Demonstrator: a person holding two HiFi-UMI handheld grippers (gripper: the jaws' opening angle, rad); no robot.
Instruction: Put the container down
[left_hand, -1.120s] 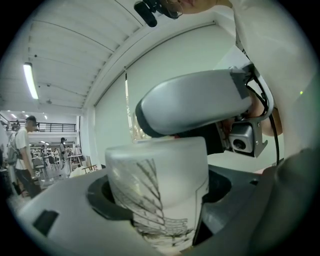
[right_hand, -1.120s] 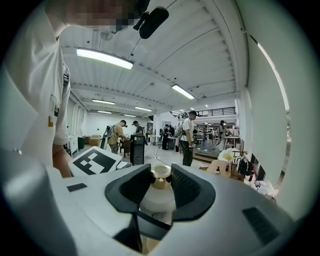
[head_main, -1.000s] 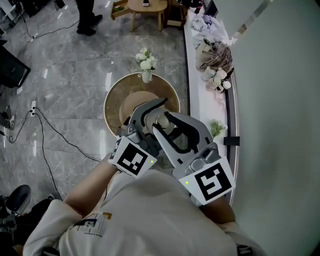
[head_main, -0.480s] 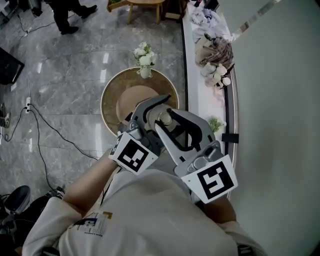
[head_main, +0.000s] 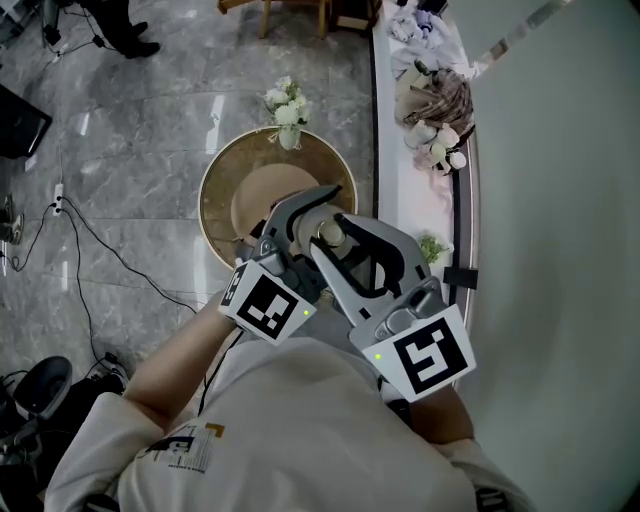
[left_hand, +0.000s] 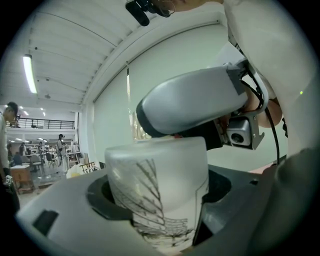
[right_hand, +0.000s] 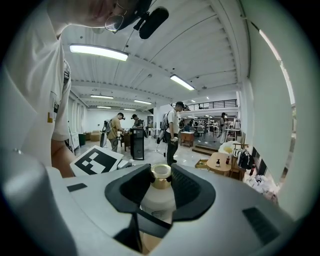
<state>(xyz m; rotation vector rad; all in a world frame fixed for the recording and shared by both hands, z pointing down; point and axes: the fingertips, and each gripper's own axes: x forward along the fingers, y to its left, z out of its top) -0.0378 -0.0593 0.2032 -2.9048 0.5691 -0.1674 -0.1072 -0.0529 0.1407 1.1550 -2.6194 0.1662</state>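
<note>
Left tongs (left_hand: 156, 202) clamp the white container (left_hand: 159, 167) (branch print on it), right tongs (right_hand: 161, 181) pinch its gold-capped neck.

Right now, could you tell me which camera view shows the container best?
The left gripper view: the container, frosted white with a branch drawing, fills the frame. The right gripper view shows mainly its gold top between the jaws; the head view, a glimpse.

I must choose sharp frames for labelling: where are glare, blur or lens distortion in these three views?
Head view: sharp, evenly lit, pale reflections on the glossy floor. Left gripper view: strong fisheye, dark corners; the container is very near and slightly soft. Right gripper view: same fisheye; the ceiling lamp is overexposed, the gold cap is clear.
</note>
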